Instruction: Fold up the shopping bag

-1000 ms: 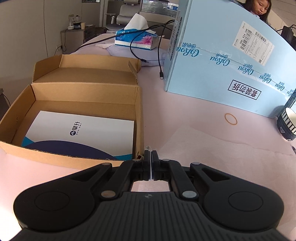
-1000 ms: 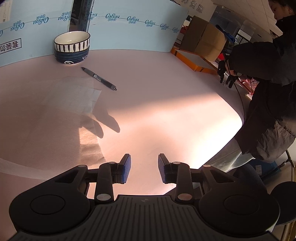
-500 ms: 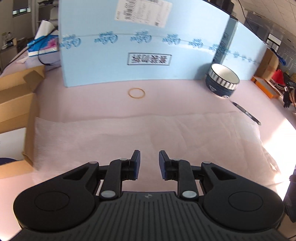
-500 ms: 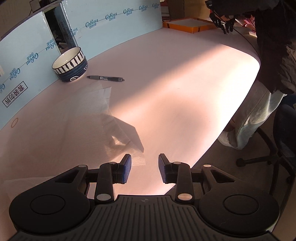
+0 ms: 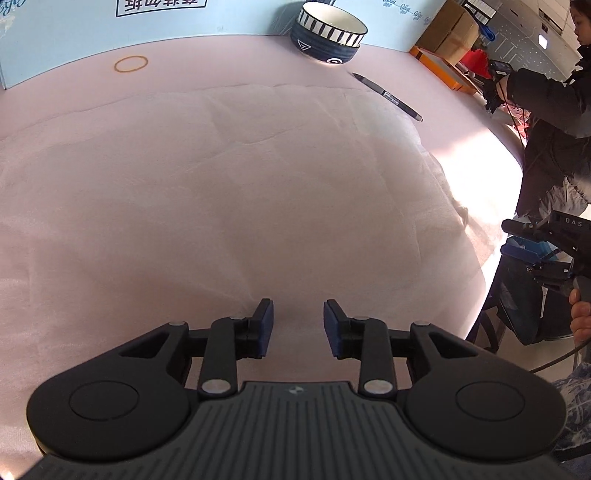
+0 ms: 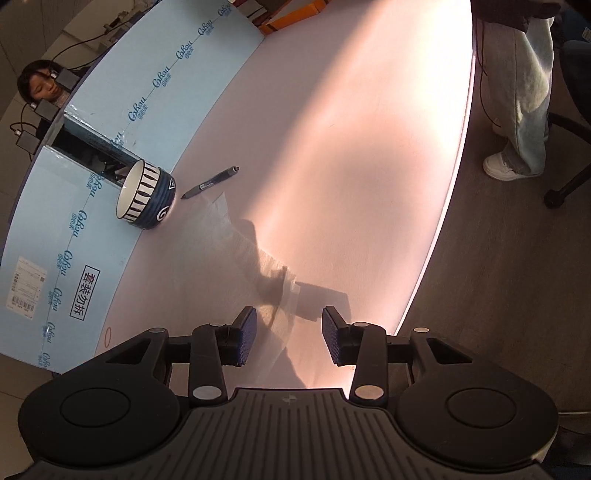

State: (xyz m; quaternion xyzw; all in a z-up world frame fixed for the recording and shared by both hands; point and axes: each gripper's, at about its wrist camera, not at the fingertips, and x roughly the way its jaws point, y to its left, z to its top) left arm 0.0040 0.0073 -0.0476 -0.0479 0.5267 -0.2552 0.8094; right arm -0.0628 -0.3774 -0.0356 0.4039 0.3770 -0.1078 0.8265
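Observation:
A thin, translucent pale shopping bag (image 5: 258, 177) lies spread flat on the pink table (image 5: 461, 122), creased along its far edge. My left gripper (image 5: 298, 321) hovers over the bag's near middle, and its jaws are opening with nothing between the pads. My right gripper (image 6: 289, 332) sits over the bag's crumpled right end (image 6: 273, 273). Its jaws are opening too, and the bag's edge runs under the gap without the pads pressing on it. The left wrist view also catches the right gripper (image 5: 513, 238) beyond the table's right edge, held by a hand (image 5: 581, 317).
A striped blue bowl (image 5: 328, 31) and a pen (image 5: 388, 96) lie just past the bag. A rubber band (image 5: 131, 64) lies near the blue carton wall (image 5: 74, 33). The table edge (image 6: 443, 221) curves on the right, with a standing person (image 6: 524, 92) and a chair base (image 6: 569, 147) beyond.
The left view swung from the cardboard box across to the bag, and the left jaws went from shut to open. The right gripper rolled and its jaws widened slightly.

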